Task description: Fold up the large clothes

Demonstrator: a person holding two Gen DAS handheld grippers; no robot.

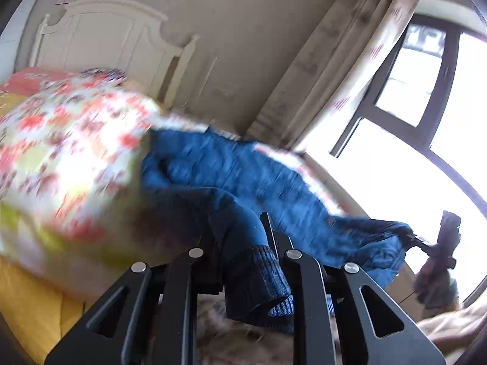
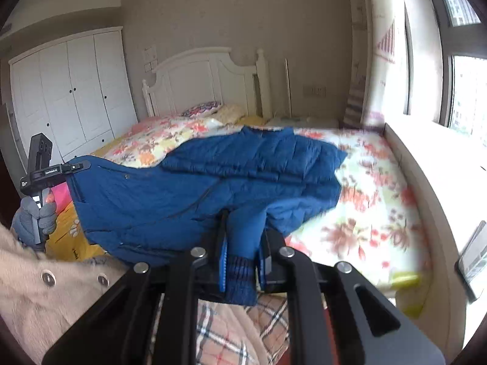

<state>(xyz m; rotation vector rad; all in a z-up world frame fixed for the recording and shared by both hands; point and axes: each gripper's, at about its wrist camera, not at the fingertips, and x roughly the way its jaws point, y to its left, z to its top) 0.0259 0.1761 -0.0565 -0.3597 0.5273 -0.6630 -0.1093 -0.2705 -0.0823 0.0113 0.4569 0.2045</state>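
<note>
Floral quilt (image 1: 70, 158) at 9 o'clock smeared by motion blur, pattern unreadable. Window (image 1: 404, 164) at 3 o'clock blown out white. Blue jacket (image 2: 213, 182) hem hidden behind right gripper (image 2: 242, 255). Wall note (image 2: 149, 53) too small.

Quilted cloth, ribbed knit and matt black metal

The blue jacket (image 2: 243, 170) is stitched, quilted cloth with a faint sheen; its cuffs (image 1: 258, 286) are coarse ribbed knit. Beneath the jacket, the bedspread (image 2: 365, 188) is soft printed floral cloth. Each gripper frame (image 2: 304, 304) looks matt black, with shiny round metal pins (image 2: 198, 252). Beyond the jacket, the headboard (image 2: 207, 79) and wardrobe (image 2: 70, 91) are smooth white-painted wood.
</note>
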